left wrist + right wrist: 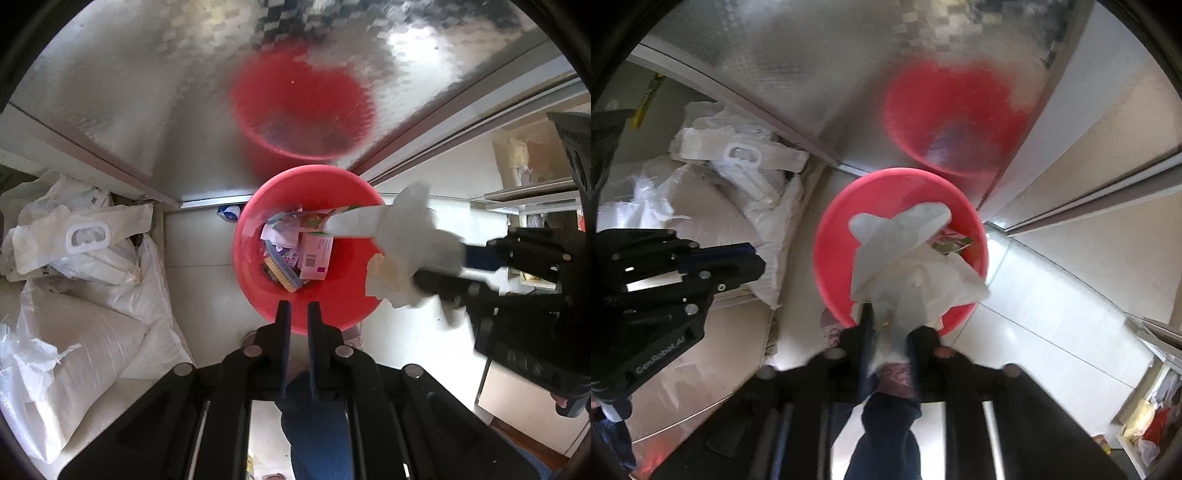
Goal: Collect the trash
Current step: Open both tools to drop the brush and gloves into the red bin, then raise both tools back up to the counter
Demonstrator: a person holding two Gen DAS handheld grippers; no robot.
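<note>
Steel sheeting [147, 74], dimpled and shiny, rises behind the red bucket [255, 258] and throws back a blurred red reflection of it. Left of the bucket you have a heap of woven white sacks [85, 321], coarse and slumped, the topmost with a moulded white plastic handle [86, 236]; any print on them is too small to read. The bucket itself is smooth round plastic, standing on pale glossy floor tiles [1052, 314]. Inside it lie a pink and white carton [316, 256] with a barcode label, lettering unreadable, a scrubbing brush [282, 273] with pale bristles and a blue back, and scraps of printed paper.

Over the bucket's right rim your right gripper [890, 332] has crumpled white tissue paper [905, 266], soft and creased, hanging from between its black fingers [923, 343]. The fingers stand partly apart with the wad between them; whether the pads press on it you cannot tell from here. Your left gripper [298, 314] points down at the bucket's near rim, its two blue-edged fingers [283, 325] drawn narrow with nothing between them. On that gripper's black body, seen left of the bucket from the right wrist, you can read "GenRobot.AI" [661, 354]. Below the bucket's near edge, a blue trouser leg [886, 435] shows.
</note>
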